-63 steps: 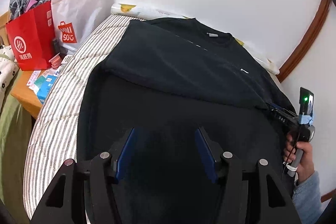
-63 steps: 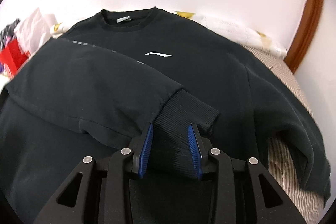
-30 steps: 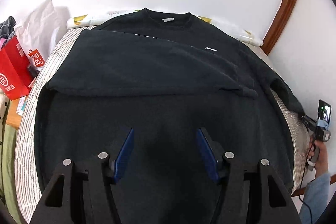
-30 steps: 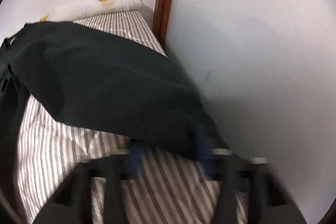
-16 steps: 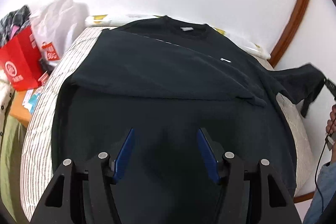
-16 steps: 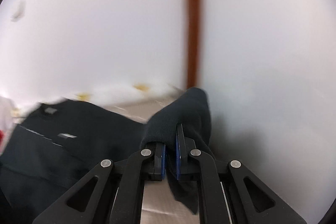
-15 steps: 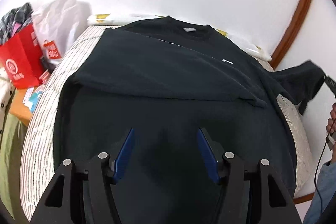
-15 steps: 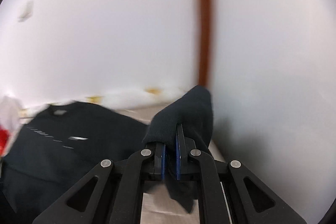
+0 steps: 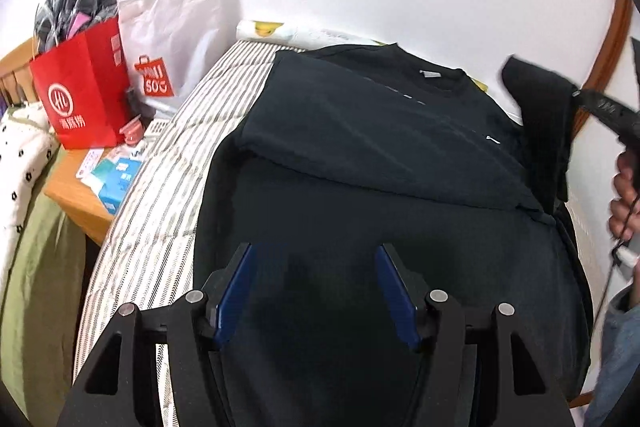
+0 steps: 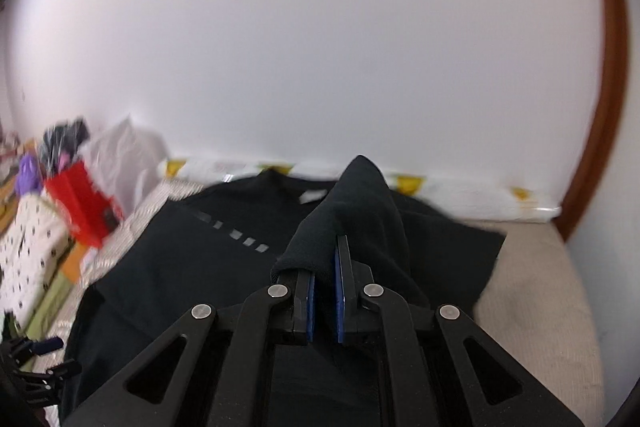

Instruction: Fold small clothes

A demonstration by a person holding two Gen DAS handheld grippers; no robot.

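Note:
A black sweatshirt [image 9: 360, 155] lies front up on the striped bed [image 9: 160, 195], its left sleeve folded across the chest. My left gripper [image 9: 316, 287] is open and empty above the hem. My right gripper [image 10: 325, 291] is shut on the right sleeve [image 10: 360, 211] and holds it lifted above the chest; in the left wrist view the raised sleeve [image 9: 540, 115] hangs at the right, with the right gripper [image 9: 600, 107] behind it. The sweatshirt body [image 10: 192, 259] spreads below.
A red paper bag [image 9: 80, 95] and a white plastic bag [image 9: 172, 35] stand at the bed's left, beside a wooden table [image 9: 76, 195] with small boxes. A white wall and a brown door frame [image 10: 604, 107] bound the far and right sides.
My right gripper let go of the left sleeve cuff, went to the right side, shut on the right sleeve and lifted it over the chest. My left gripper stayed open above the hem.

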